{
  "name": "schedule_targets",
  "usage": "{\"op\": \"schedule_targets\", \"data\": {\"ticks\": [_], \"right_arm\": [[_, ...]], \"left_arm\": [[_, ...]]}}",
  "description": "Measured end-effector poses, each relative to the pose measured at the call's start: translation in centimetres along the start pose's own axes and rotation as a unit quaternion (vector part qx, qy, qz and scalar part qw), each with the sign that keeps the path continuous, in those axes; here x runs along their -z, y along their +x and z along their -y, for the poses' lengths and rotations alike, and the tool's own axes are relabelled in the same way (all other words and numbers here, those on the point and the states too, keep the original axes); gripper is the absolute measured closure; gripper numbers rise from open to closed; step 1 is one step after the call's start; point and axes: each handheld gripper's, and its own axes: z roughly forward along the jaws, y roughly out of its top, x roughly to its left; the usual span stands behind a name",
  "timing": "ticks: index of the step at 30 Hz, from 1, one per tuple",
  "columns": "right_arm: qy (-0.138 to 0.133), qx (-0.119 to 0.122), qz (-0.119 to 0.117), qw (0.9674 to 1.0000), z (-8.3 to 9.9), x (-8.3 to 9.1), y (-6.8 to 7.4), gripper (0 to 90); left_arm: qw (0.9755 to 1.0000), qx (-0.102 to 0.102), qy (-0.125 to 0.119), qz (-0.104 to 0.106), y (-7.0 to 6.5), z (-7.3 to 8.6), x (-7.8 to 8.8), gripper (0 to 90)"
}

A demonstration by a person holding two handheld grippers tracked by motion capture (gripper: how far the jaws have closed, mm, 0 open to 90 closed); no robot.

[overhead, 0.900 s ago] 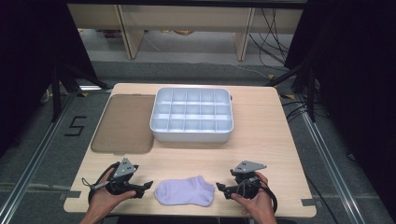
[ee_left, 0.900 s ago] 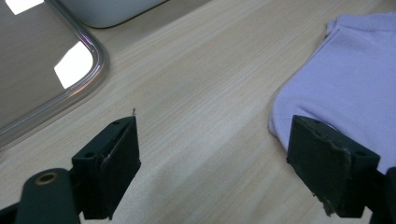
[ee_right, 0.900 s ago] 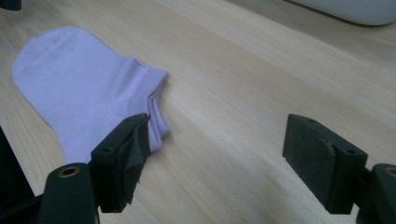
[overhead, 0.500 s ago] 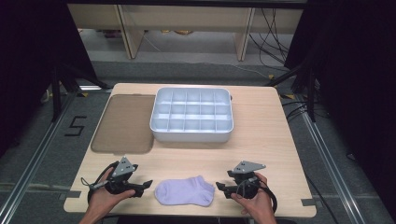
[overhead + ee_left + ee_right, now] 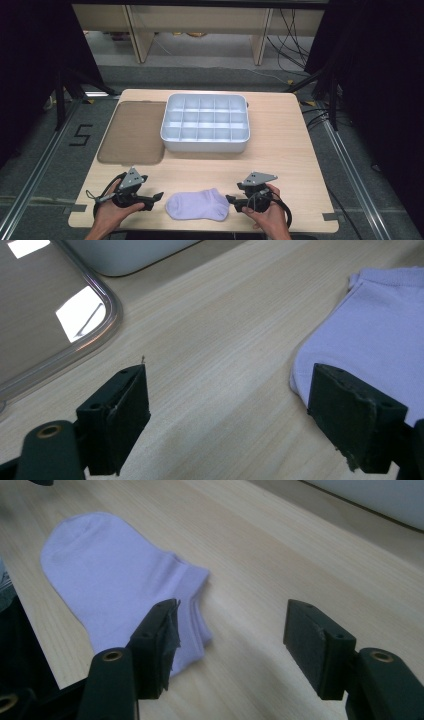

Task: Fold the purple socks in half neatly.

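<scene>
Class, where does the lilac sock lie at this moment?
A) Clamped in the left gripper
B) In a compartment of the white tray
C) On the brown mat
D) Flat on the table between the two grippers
D: the sock lies flat on the table, with the left gripper and right gripper open on either side.

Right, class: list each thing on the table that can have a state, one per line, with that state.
Sock: lying flat on the table, unfolded, not gripped.
Tray: upright, lid off, compartments empty.
Lid: flat on the table, left of the tray.
Left hand-held gripper: open, holding nothing, beside the sock.
Right hand-held gripper: open, holding nothing, at the sock's cuff end.
</scene>
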Motion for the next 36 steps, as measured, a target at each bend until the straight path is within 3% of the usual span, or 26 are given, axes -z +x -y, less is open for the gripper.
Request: {"op": "schedule_targets", "data": {"ticks": [5, 9, 13, 22, 24, 27, 29, 30, 33, 34, 36], "right_arm": [[0.014, 0.010, -0.006, 0.9998, -0.6, -0.4, 0.5, 44.0], [0.009, 0.016, -0.007, 0.9998, -1.0, -1.2, 1.1, 46.2], [0.030, 0.034, -0.011, 0.9989, -1.5, -2.1, 1.4, 49.2], [0.046, 0.041, -0.006, 0.9981, -2.3, -3.9, 1.8, 55.4], [0.044, 0.055, -0.007, 0.9975, -2.4, -4.4, 1.9, 56.9], [0.065, 0.057, -0.012, 0.9962, -2.5, -4.7, 2.0, 59.5], [0.070, 0.056, -0.014, 0.9959, -2.5, -5.1, 2.1, 62.8], [0.066, 0.062, -0.016, 0.9957, -2.4, -5.3, 2.0, 64.5], [0.062, 0.053, -0.024, 0.9964, -2.1, -5.5, 2.0, 72.0], [0.072, 0.033, -0.028, 0.9965, -2.1, -5.2, 2.0, 74.3], [0.060, 0.036, -0.023, 0.9973, -2.0, -5.2, 1.7, 78.3]], "left_arm": [[1.0000, 0.002, 0.002, 0.002, 0.0, -0.1, 0.0, 16.0], [1.0000, 0.001, 0.006, 0.000, 0.0, -0.1, 0.0, 16.0], [0.9998, -0.002, 0.020, 0.002, 0.1, -0.1, 0.1, 16.0], [0.9999, -0.002, 0.013, -0.002, 0.0, -0.1, 0.0, 16.0], [0.9999, -0.006, 0.015, 0.000, 0.1, -0.1, -0.1, 16.0], [0.9999, 0.003, 0.012, 0.002, 0.0, -0.1, -0.1, 16.0], [0.9997, -0.012, 0.020, 0.002, 0.1, -0.2, 0.0, 16.0], [0.9997, -0.010, 0.021, 0.003, 0.1, -0.2, 0.0, 16.0], [0.9999, -0.006, 0.009, 0.002, -0.1, -0.1, -0.1, 16.0], [1.0000, -0.004, 0.007, 0.001, -0.1, -0.2, 0.0, 16.0], [0.9999, -0.006, 0.008, 0.002, -0.1, -0.2, 0.0, 16.0]]}}
